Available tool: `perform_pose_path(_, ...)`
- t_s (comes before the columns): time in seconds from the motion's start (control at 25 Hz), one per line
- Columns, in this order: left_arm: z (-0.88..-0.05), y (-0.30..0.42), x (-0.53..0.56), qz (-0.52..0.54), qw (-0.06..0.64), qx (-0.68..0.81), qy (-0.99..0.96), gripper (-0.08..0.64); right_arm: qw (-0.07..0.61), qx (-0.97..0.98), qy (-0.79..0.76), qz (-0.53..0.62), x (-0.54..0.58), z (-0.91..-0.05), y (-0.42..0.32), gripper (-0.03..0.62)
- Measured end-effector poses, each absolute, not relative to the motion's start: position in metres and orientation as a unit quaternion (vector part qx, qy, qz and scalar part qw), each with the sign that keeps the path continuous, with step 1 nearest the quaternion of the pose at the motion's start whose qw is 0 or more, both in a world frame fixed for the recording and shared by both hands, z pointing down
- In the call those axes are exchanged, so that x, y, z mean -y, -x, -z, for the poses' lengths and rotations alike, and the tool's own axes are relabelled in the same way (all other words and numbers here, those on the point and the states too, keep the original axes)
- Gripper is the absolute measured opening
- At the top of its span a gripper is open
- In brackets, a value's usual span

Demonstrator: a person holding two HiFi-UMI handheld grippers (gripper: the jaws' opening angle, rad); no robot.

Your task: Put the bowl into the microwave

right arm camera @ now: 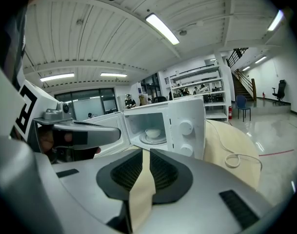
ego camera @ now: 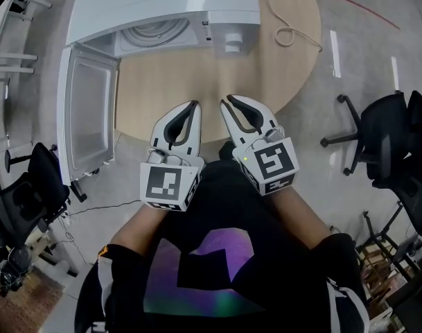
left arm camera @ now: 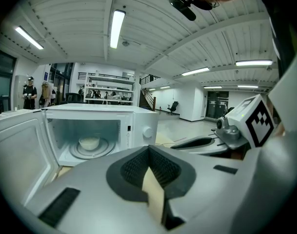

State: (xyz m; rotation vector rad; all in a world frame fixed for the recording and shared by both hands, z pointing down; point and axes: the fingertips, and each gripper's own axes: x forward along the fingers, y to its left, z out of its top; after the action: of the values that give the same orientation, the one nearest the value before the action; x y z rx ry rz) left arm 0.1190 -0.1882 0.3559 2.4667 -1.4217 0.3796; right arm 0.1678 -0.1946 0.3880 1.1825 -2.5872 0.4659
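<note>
Hovering side by side at the near edge of the table point(ego camera: 266, 68), close to the person's body, the left gripper point(ego camera: 194, 105) and the right gripper point(ego camera: 227, 100) each have their 2 jaws pressed together with nothing between them, so neither is carrying anything. The bowl point(left arm camera: 89, 143) sits upright inside the microwave point(ego camera: 162, 9), on the round turntable plate point(left arm camera: 108, 148) at the middle of the cavity, well apart from both tools. That placement reads as the main step being done: the bowl is where the task wants it, and empty, closed tools held away from the oven suit a rest posture more than a reach. The door point(ego camera: 89, 109) stands swung wide to the left, past the table's edge, which keeps the opening free but leaves the oven unclosed. If anything is left to do, I judge it to be pushing that door shut, most naturally with the left gripper, which is on the door's side. A loose cord point(ego camera: 288, 33) lies on the table to the right of the microwave, out of the way.
</note>
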Motion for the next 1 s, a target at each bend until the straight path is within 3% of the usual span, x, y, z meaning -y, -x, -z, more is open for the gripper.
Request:
perform_pose_path(0.48,-0.335,-0.055,0.141,-0.105,0.129,0.505,-0.847,0.048,0.129,0.880,-0.425,-0.169,0.142,-0.372,-0.123,0.057)
perform_pose_path(1.0,-0.322,-0.035,0.078,-0.096,0.112,0.466,-0.873,0.048,0.133,0.869,-0.459,-0.128,0.079,-0.350,-0.099,0.057)
